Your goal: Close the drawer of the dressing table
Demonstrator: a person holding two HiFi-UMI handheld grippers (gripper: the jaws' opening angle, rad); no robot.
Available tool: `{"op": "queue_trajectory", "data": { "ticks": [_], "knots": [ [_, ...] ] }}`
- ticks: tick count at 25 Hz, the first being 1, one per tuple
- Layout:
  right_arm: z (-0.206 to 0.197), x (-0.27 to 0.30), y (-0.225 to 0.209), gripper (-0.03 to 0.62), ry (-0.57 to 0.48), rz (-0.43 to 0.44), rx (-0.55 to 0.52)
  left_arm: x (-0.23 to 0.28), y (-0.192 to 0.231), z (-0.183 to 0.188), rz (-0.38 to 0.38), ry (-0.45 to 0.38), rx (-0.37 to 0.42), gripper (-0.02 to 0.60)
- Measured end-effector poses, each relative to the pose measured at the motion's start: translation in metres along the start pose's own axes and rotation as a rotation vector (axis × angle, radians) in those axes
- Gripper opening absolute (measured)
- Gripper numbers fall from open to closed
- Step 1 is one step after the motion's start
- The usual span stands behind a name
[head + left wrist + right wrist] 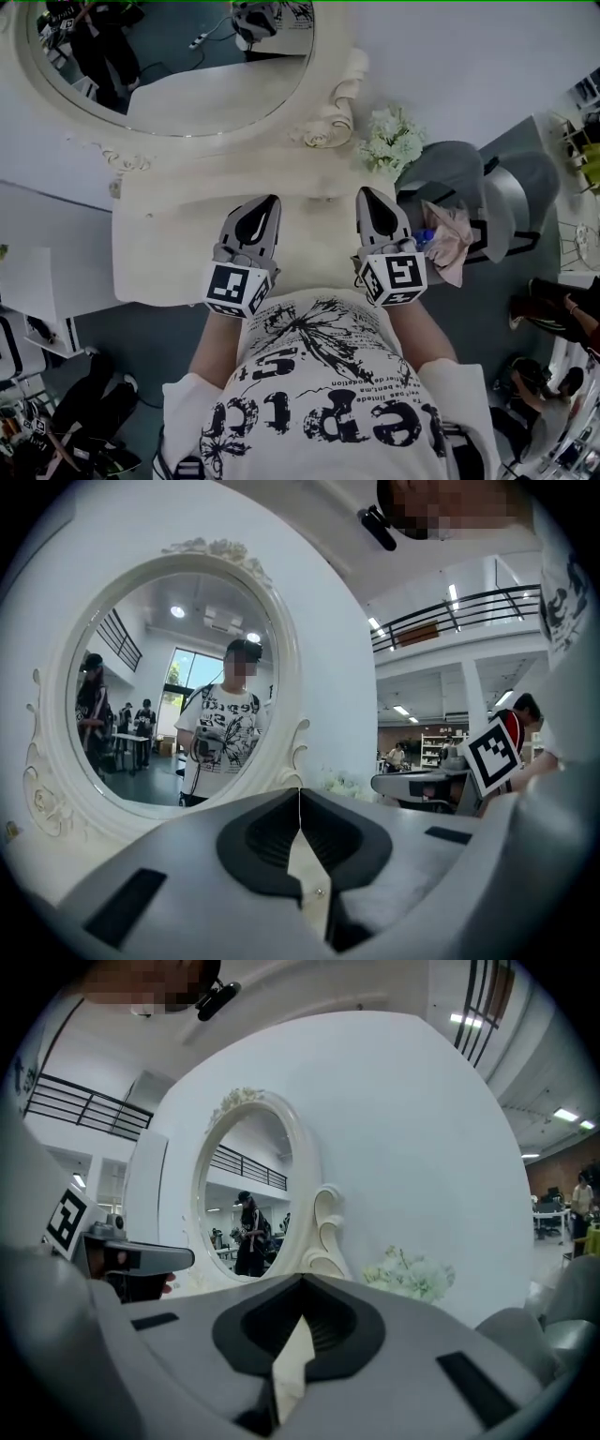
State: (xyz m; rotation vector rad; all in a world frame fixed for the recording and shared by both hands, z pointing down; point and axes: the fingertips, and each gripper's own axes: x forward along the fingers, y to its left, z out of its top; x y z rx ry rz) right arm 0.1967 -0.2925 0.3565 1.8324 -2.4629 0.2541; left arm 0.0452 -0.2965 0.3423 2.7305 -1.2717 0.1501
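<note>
Presently the left hand-held gripper and right hand-held gripper are hovering above the dressing table's surface, jaws pressed together, empty.

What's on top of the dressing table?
A mirror stands at its back, white flowers beside that. The left tool, right tool and the person's shirt cover the front, hiding the drawer.

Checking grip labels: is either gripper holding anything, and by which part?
Nothing is held. The left gripper and the right gripper both have their jaws together and empty, over the dressing table.
</note>
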Motion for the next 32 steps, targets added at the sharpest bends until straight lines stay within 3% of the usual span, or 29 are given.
{"op": "queue_trajectory", "data": {
  "ticks": [14, 32],
  "knots": [
    [0.002, -0.008, 0.008, 0.017, -0.005, 0.033, -0.024, -0.007, -0.004, 0.015, 0.019, -0.040, -0.006, 0.020],
    [0.006, -0.011, 0.018, 0.017, -0.007, 0.059, -0.027, -0.011, -0.009, 0.012, 0.019, -0.018, -0.008, 0.020]
  ]
}}
